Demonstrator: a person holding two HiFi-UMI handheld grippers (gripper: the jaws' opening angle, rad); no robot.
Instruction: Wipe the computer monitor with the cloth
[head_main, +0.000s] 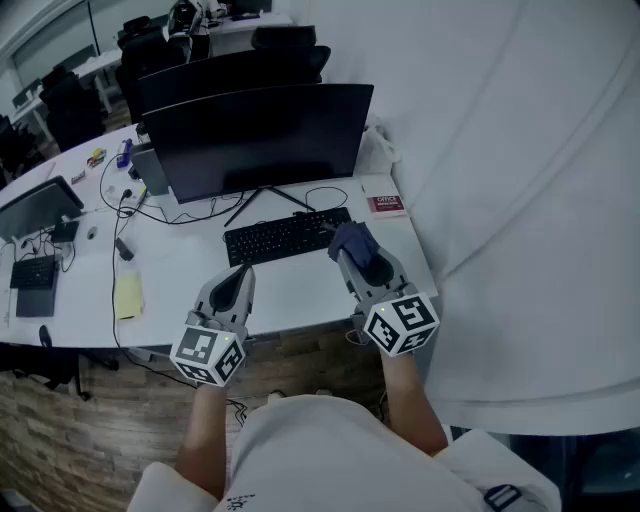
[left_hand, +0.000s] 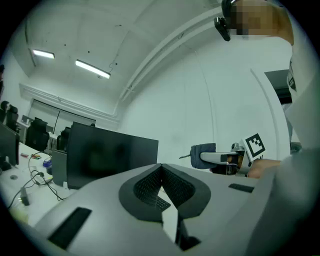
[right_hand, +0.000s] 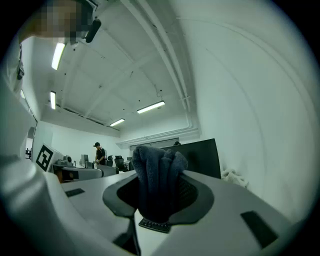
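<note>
A wide black monitor (head_main: 258, 138) stands dark at the back of the white desk (head_main: 290, 285), with a black keyboard (head_main: 287, 236) in front of it. My right gripper (head_main: 352, 255) is shut on a bunched dark blue cloth (head_main: 354, 243), held above the desk near the keyboard's right end. That cloth (right_hand: 155, 182) fills the jaws in the right gripper view, with the monitor (right_hand: 200, 157) behind. My left gripper (head_main: 239, 277) is shut on nothing, hovering over the desk's front edge. In the left gripper view its pads (left_hand: 161, 189) meet, facing the monitor (left_hand: 110, 156).
A red-and-white card (head_main: 386, 205) lies right of the keyboard. Cables (head_main: 150, 210), a yellow pad (head_main: 128, 295), another keyboard (head_main: 34, 272) and a second screen (head_main: 38, 207) crowd the desk's left. A white wall (head_main: 500, 150) runs close on the right. Office chairs (head_main: 150, 50) stand behind.
</note>
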